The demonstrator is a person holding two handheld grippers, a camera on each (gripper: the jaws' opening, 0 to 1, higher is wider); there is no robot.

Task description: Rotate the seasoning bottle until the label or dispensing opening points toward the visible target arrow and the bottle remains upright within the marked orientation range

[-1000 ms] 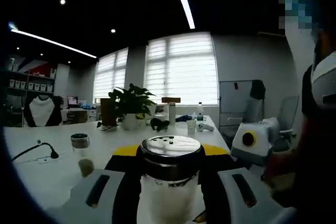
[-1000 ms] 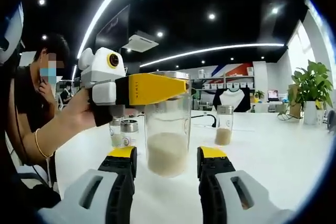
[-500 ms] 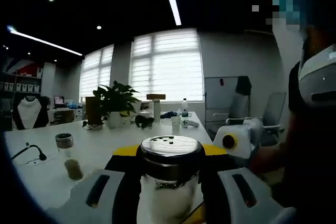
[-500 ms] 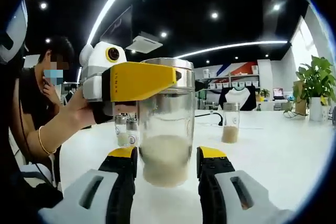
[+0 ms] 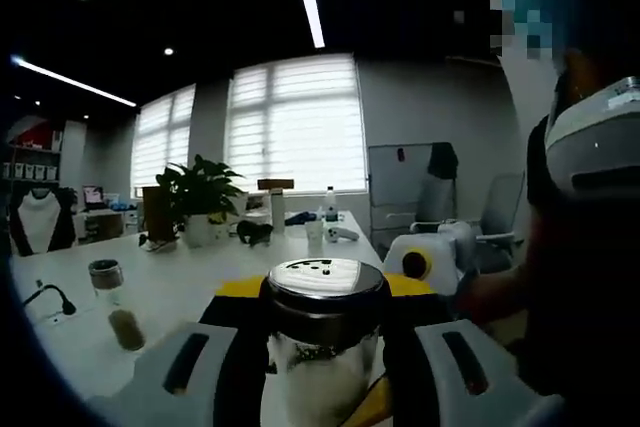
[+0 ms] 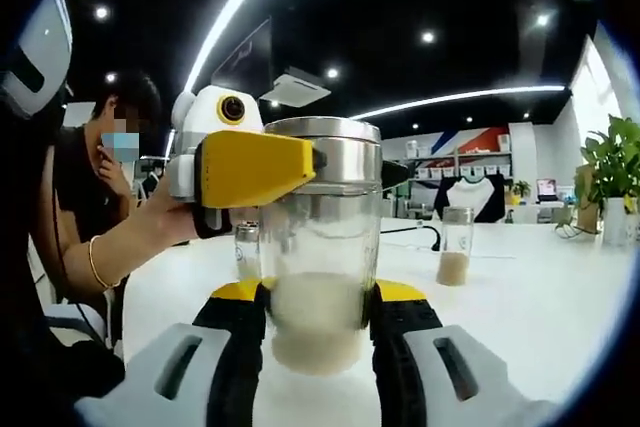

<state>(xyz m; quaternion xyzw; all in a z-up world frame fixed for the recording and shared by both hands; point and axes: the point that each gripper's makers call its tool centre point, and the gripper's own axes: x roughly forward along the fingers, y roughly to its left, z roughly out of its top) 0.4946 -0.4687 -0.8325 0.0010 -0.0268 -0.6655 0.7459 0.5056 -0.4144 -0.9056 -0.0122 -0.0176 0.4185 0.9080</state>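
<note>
Apparently, turning was underway: the left gripper (image 6: 300, 162) clamped the bottle (image 6: 318, 247) at its metal cap (image 5: 325, 287), the right gripper (image 6: 318, 312) closed on its glass body. No arrow visible; alignment remained unconfirmed.

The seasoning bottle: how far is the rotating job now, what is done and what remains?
Done: the seasoning bottle is gripped, the left gripper clamping its metal lid, the right gripper squeezing the glass body. In hand: it is held upright above the white table. Left: turning it; no target arrow is visible, so alignment cannot be judged.
</note>
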